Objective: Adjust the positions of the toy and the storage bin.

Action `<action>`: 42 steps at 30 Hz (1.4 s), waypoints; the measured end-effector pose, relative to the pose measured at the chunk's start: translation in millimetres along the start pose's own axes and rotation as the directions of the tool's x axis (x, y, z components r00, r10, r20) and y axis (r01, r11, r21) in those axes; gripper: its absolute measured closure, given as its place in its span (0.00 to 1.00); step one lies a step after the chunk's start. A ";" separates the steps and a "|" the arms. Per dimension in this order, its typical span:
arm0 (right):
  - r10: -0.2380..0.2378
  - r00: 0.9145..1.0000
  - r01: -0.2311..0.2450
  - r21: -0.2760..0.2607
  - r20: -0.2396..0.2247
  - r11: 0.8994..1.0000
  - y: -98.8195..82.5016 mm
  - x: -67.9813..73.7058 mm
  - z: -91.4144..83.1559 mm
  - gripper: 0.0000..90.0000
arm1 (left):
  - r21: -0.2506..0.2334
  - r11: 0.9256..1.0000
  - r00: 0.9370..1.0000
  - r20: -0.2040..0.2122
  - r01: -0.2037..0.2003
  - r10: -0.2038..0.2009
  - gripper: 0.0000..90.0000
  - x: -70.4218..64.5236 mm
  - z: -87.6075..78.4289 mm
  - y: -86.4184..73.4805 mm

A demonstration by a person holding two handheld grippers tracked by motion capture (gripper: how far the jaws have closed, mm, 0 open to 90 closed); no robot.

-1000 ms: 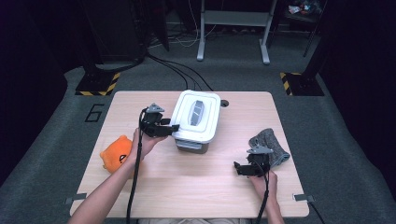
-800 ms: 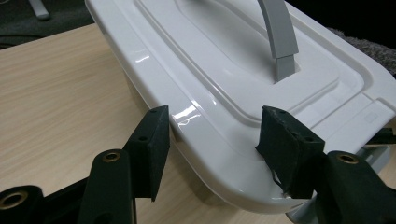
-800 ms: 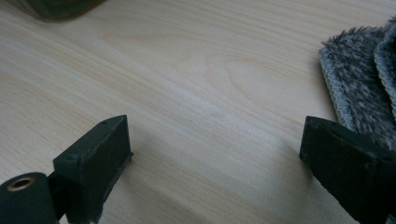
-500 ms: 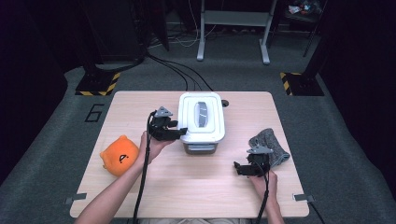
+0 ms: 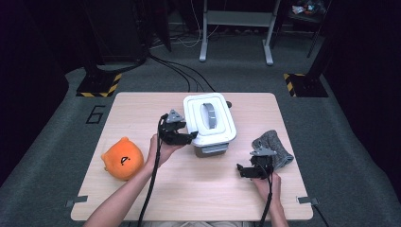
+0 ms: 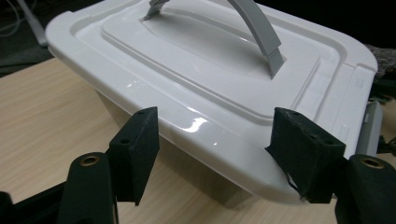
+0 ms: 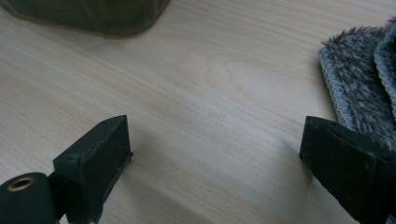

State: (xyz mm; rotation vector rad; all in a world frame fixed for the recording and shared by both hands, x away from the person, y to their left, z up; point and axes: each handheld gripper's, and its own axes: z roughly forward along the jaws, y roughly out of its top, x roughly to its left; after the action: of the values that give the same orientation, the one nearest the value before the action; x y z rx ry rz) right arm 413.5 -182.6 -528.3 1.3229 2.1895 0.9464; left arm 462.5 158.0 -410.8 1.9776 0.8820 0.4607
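Left hand-held gripper [image 6: 212, 154]: jaws spread, just been opening, the white lidded box [image 6: 219, 70] rim directly ahead, unpinched. Right hand-held gripper [image 7: 217, 163]: spread above bare tabletop [image 7: 196, 93], grey cloth [image 7: 364, 88] beside it.

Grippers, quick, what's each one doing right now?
Left gripper: open, jaws just been opening, at the white box lid's edge, not pressing it.
Right gripper: open, holding nothing, beside the grey cloth.

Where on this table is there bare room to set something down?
The widest bare patch is the near middle, between the orange plush toy and the right gripper. The far left corner, beyond the toy and left of the white box, is bare too. It is crowded where the left gripper meets the box, and around the grey cloth.
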 end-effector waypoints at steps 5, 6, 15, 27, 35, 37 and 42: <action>0.012 1.000 -0.012 -0.007 0.002 1.000 0.1 0.9 -0.9 0.09 | -0.010 0.999 0.999 -0.040 -0.035 0.034 0.26 -3.4 -13.5 -6.5; 0.016 1.000 -0.016 -0.007 -0.002 1.000 0.1 1.1 -1.2 0.09 | -0.013 0.999 0.998 -0.050 -0.041 0.040 0.24 -4.4 -16.2 -9.2; 0.010 1.000 -0.010 -0.027 -0.017 1.000 7.0 5.7 -10.8 0.07 | 0.013 0.995 0.993 -0.069 -0.098 0.099 0.15 -20.5 -31.2 -36.0; -0.011 0.998 0.014 -0.059 0.054 0.998 29.3 -8.2 -28.8 0.05 | 0.085 0.982 0.986 -0.012 -0.167 0.168 0.10 -57.0 -31.2 -96.9; 0.049 0.985 -0.051 0.004 0.168 0.999 35.5 -44.6 -27.9 0.03 | 0.159 0.975 0.986 -0.024 -0.158 0.164 0.09 -56.1 -30.6 -138.5; 0.079 0.980 -0.084 0.019 0.183 0.996 34.5 -51.4 -25.4 0.03 | 0.173 0.973 0.987 -0.026 -0.152 0.159 0.09 -54.8 -32.3 -147.0; 0.113 0.975 -0.124 0.044 0.193 0.991 30.4 -67.2 -18.9 0.07 | 0.180 0.975 0.988 -0.051 -0.133 0.145 0.09 -50.3 -37.2 -158.2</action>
State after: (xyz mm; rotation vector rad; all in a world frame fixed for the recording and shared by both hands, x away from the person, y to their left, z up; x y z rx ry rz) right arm 451.0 -238.7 -493.1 1.5184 2.0242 0.7712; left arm 341.8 197.3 -524.1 2.2070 0.8515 0.5449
